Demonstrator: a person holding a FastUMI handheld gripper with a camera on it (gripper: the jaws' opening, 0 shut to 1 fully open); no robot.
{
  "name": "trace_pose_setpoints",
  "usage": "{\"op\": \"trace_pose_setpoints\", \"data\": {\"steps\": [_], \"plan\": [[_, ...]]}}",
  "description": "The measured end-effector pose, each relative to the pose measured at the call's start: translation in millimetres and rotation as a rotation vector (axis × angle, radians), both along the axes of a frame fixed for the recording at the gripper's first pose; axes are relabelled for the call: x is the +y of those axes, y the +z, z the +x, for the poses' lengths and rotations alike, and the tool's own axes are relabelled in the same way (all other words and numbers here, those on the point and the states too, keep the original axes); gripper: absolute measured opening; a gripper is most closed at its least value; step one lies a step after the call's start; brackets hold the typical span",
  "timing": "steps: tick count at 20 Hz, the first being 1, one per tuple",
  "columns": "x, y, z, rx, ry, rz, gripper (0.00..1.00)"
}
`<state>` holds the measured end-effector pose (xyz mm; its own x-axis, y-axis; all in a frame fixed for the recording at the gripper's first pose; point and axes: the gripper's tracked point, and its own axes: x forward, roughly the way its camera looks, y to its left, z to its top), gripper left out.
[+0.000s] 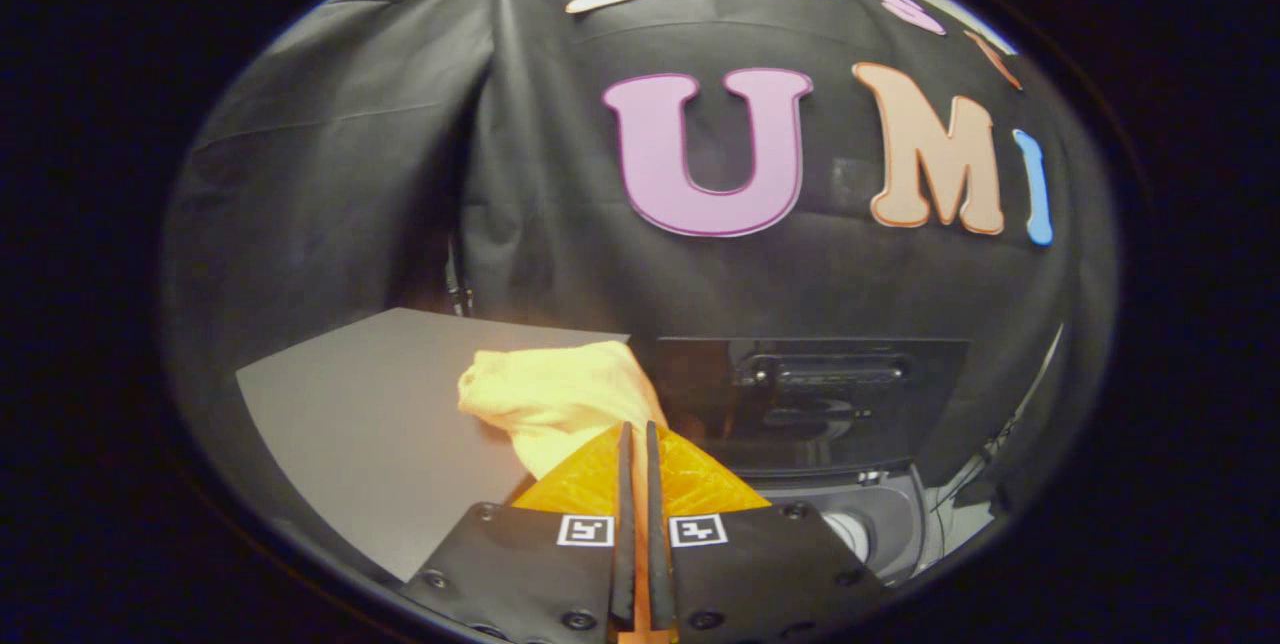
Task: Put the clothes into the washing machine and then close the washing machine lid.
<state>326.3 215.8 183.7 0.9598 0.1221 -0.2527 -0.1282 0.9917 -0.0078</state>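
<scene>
- Tool (640, 439) sits low and near, its two fingers (624, 484) drawn almost together with only a thin slit between them.
- Yellow cloth (555, 394) bunches just ahead of the fingertips and spreads to their left; a strip of it seems to run down into the slit, so the fingers look clamped on the cloth, though the pinch point itself is mostly hidden.
- Most of the cloth hangs as a rumpled lump with soft folds, its far edge level with the far edge of the desk.
- Grey desk (370, 414) lies to the left of the tool, flat and plain; the cloth overlaps its right-hand part. Cannot tell whether the cloth rests on the desk or is lifted off it.
- Washing machine (880, 534) stands to the right of the desk and low, just right of the fingers; part of its grey top and a rounded opening show near the tool's right side.
- Washing machine lid (810, 404) stands raised behind the opening, a dark glossy panel facing the tool, with a dark handle-like bar across its upper part.
- Cloth is left of the lid, not over the opening.
- Black cloth wall (350, 174) closes the far side, beyond desk and machine.
</scene>
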Motion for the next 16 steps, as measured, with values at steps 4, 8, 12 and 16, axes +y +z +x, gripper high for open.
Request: {"op": "trace_pose_setpoints", "data": {"steps": [4,8,12,16], "plan": [[-60,24,17,-0.061,-0.13,-0.069,0.06],[-92,41,24,-0.108,-0.196,-0.079,0.05],[-99,22,21,-0.077,-0.192,-0.071,0.06],[-103,6,21,-0.054,-0.194,-0.035,0.06]]}}
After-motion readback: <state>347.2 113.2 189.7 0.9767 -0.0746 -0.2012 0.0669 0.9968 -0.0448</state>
